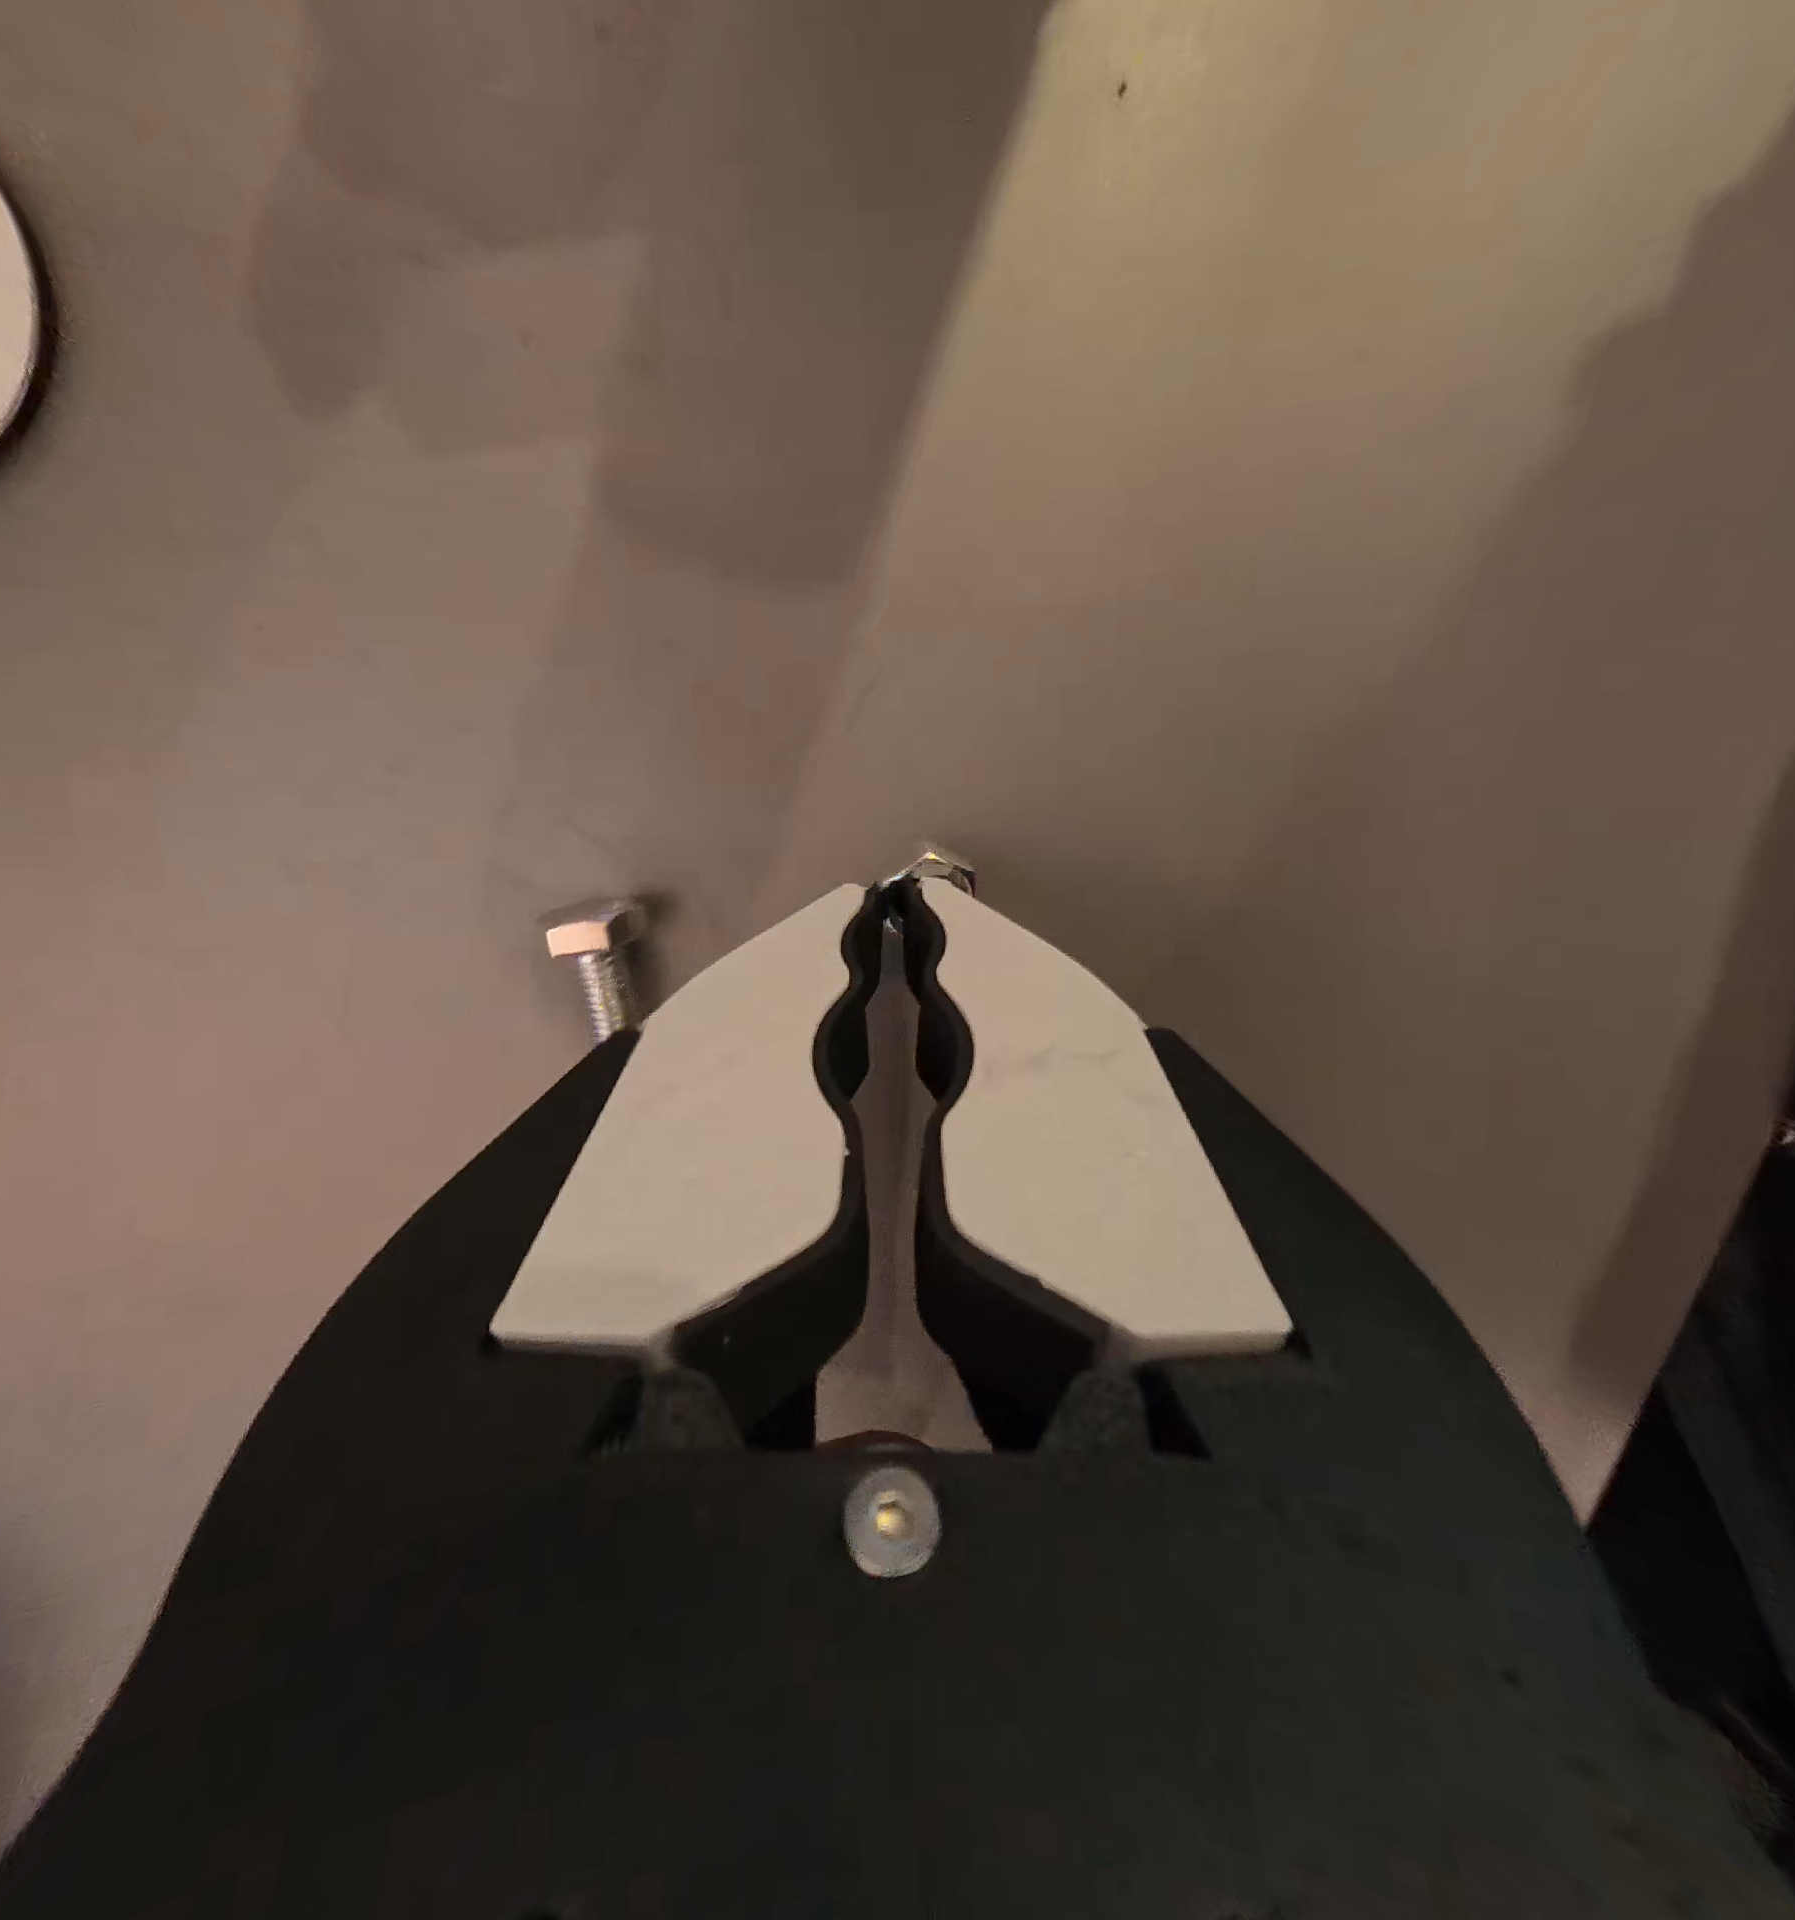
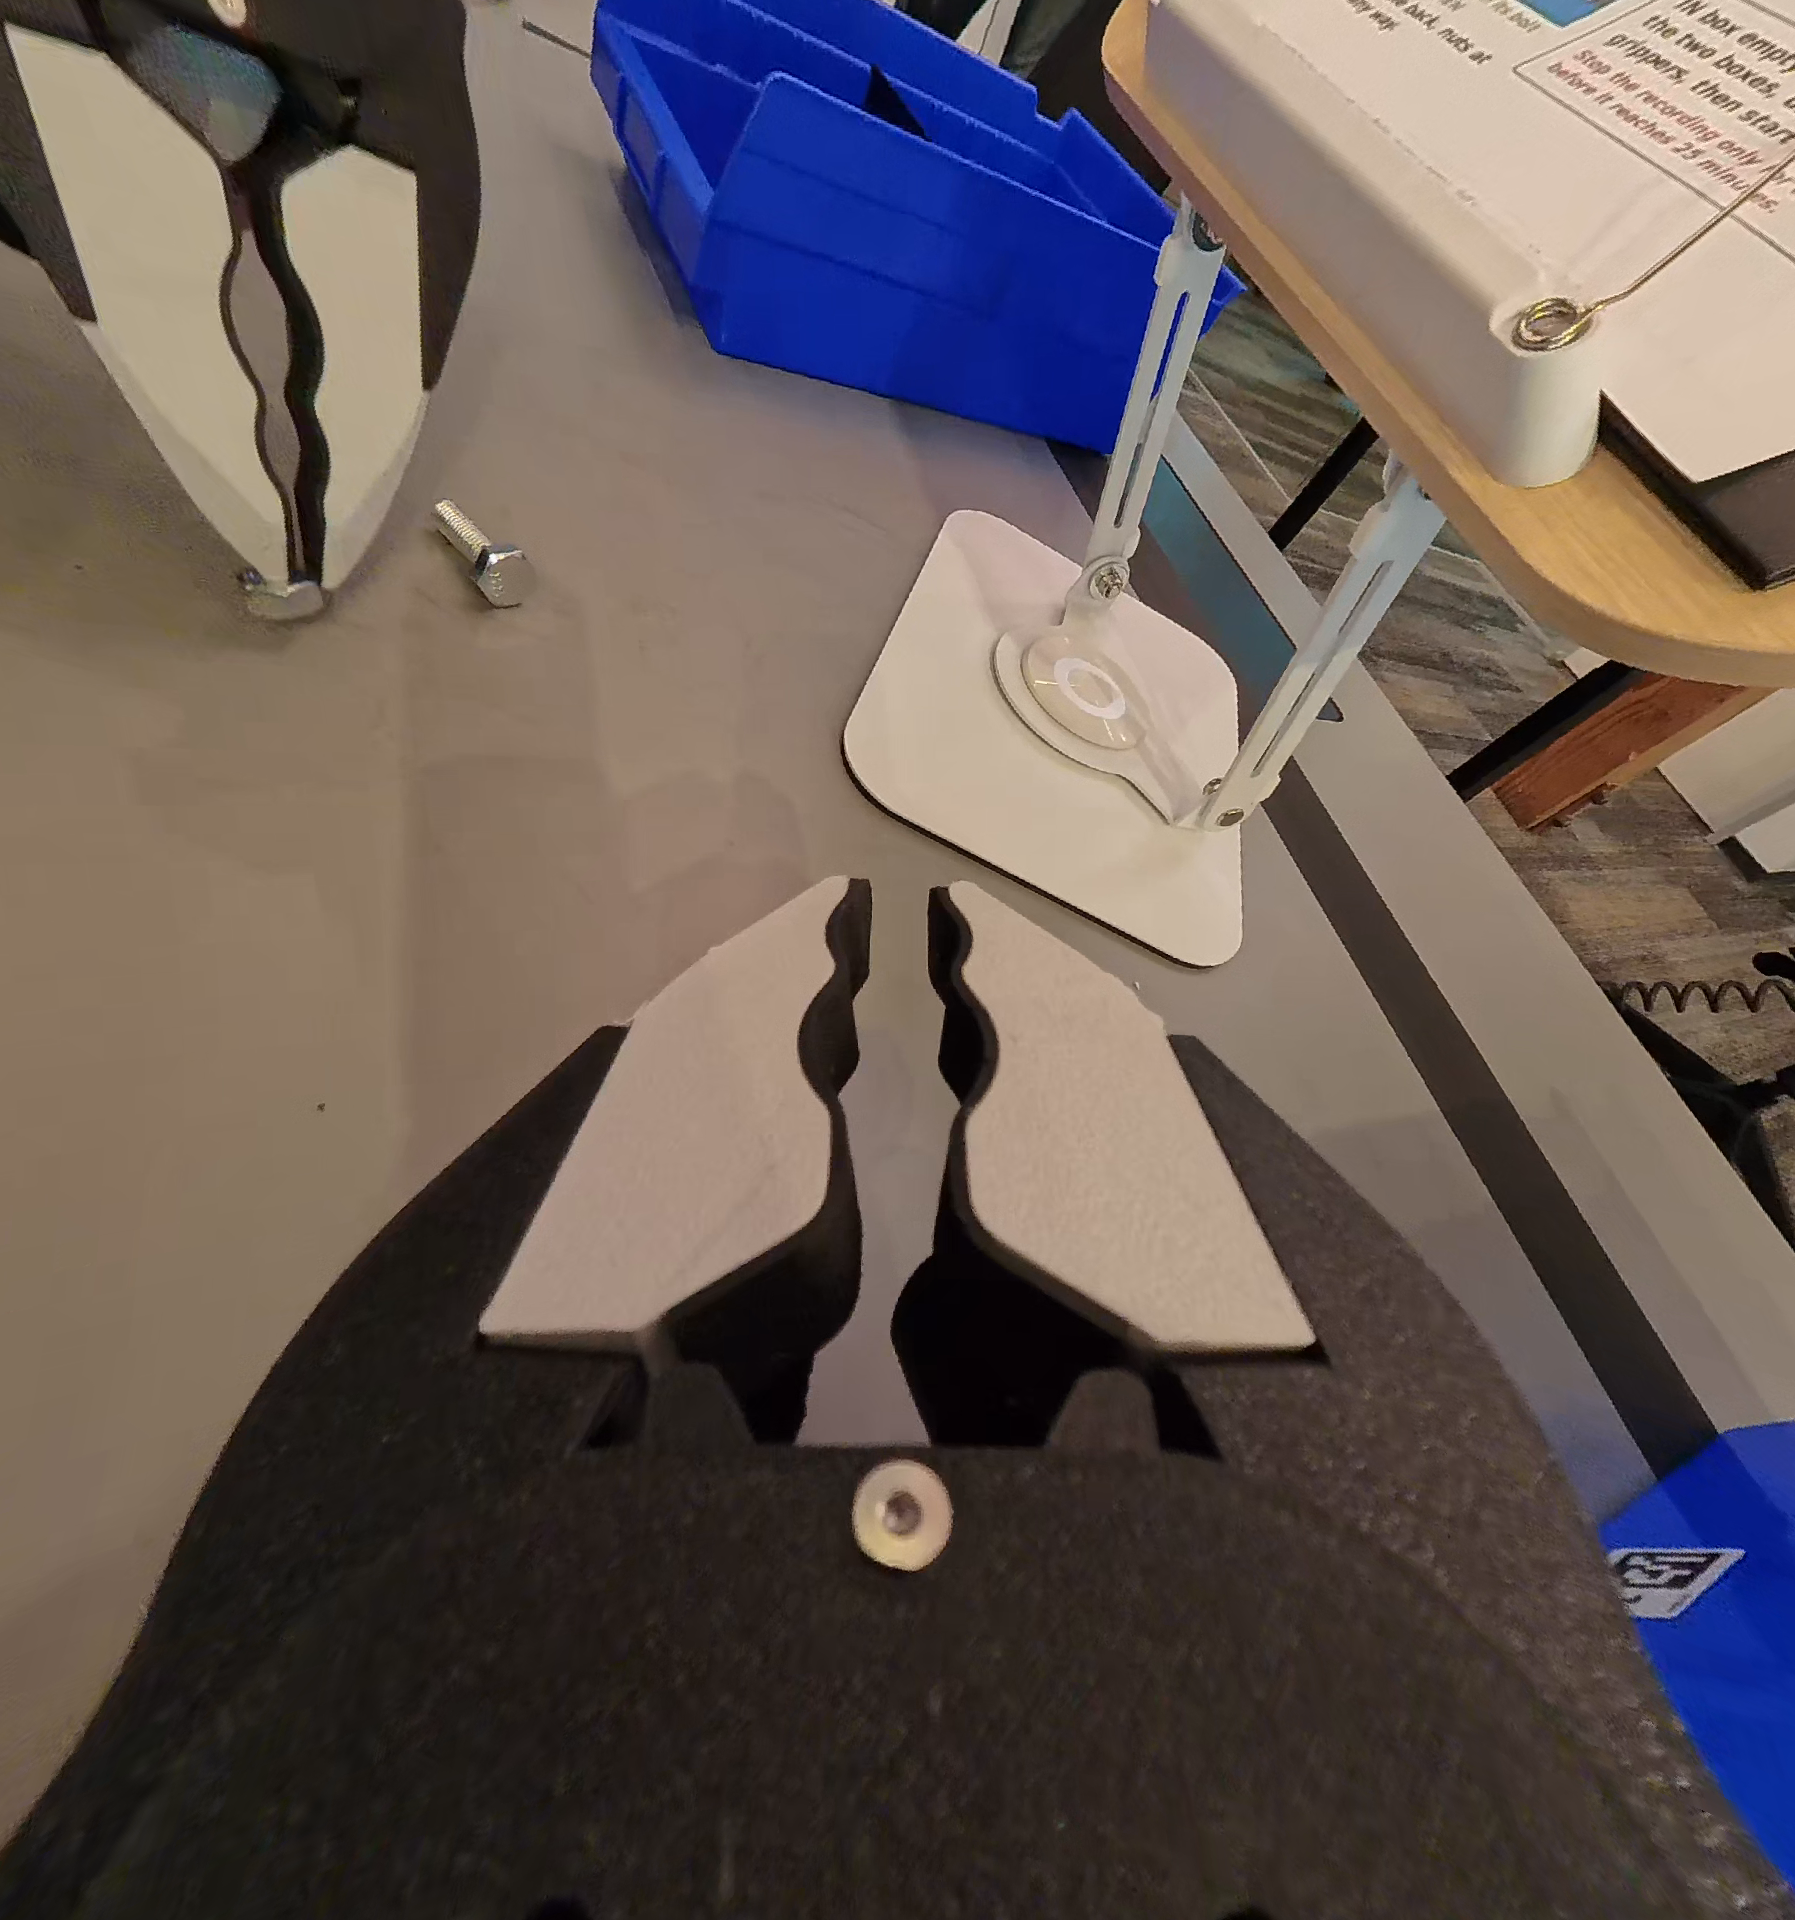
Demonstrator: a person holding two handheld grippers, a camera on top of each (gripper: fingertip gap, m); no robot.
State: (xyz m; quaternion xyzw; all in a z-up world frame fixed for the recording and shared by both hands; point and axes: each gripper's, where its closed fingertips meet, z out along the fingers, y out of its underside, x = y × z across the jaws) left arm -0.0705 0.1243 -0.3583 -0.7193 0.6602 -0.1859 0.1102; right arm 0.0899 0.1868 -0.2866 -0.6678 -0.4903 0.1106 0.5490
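Plainly, shiny hex nut (silver).

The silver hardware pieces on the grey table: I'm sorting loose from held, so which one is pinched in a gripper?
The small nut at the left gripper tips, pressed between its closed pads. The hex bolt lies free on its side beside it.

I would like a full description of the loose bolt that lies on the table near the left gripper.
The bolt is a short, shiny silver metal hex bolt with a threaded shank and a six-sided head. It lies flat on its side on the grey table, apart from everything else. In the right wrist view its head points toward the camera. It rests just beside the left gripper, whose fingertips pinch a separate small silver metal piece.
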